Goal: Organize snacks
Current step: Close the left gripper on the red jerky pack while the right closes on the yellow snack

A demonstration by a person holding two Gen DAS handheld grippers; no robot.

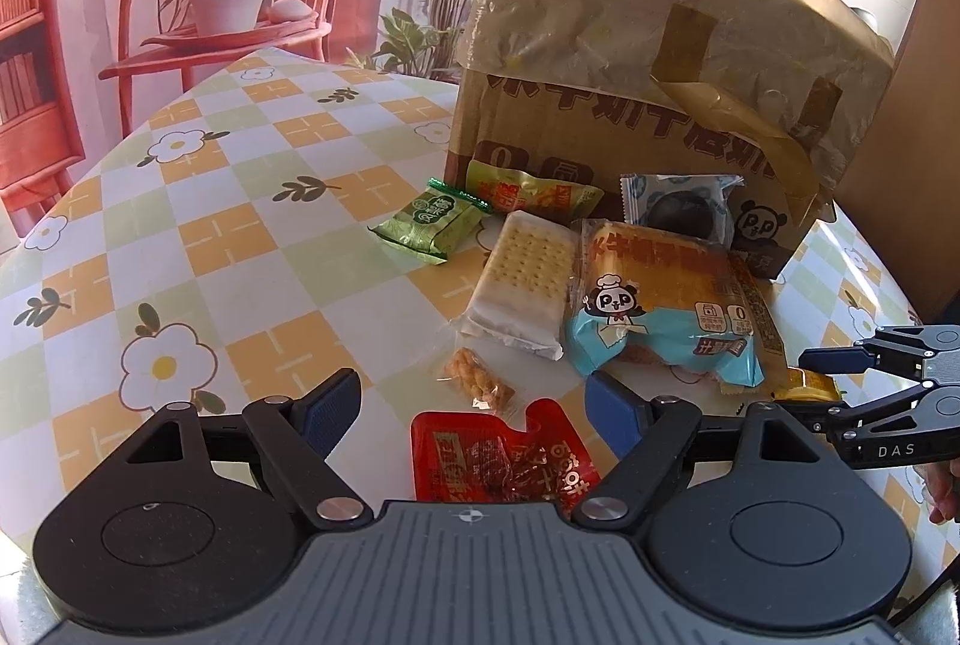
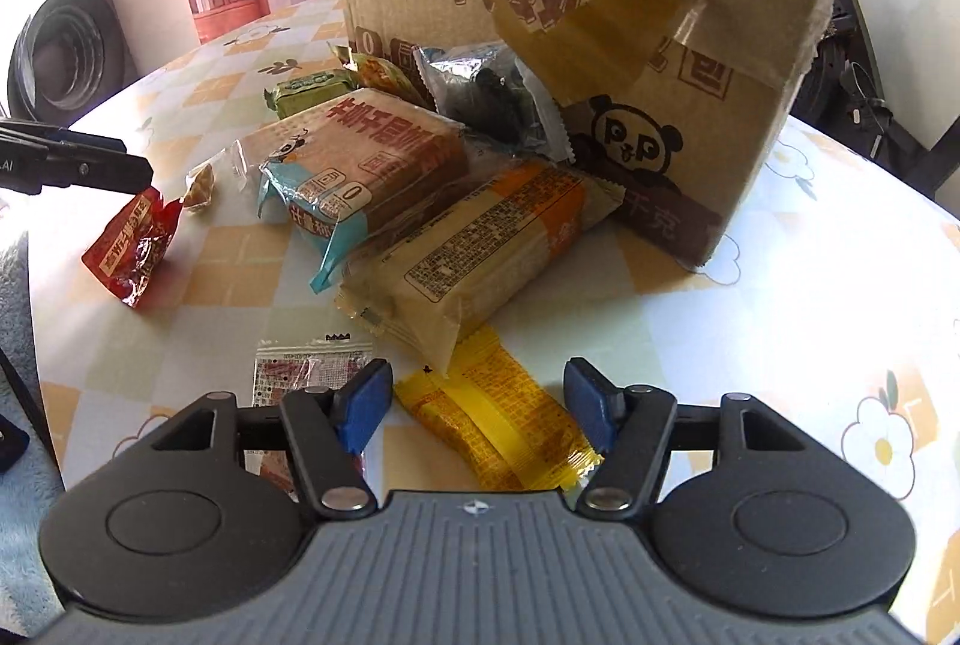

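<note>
Snacks: I see the red packet [image 1: 504, 456] between my left gripper [image 1: 474, 408] fingers, the yellow packet [image 2: 498, 420] between my right gripper [image 2: 477, 405] fingers, both flat on the worktop [image 1: 252, 237].
Fingers: both pairs spread open, gripping nothing.
Beyond: bread pack [image 1: 660, 309] and cracker pack [image 1: 525, 285] before the cardboard box [image 1: 630, 135].

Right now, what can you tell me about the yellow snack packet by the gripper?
The yellow snack packet is a small, flat, crinkly plastic wrapper with tiny dark print and a brighter yellow stripe along it. It lies slantwise on the flowered tablecloth, sealed, between the spread-apart blue fingers of the right gripper, which are not squeezing it. Its far end tucks under the big pale cracker pack.
</note>
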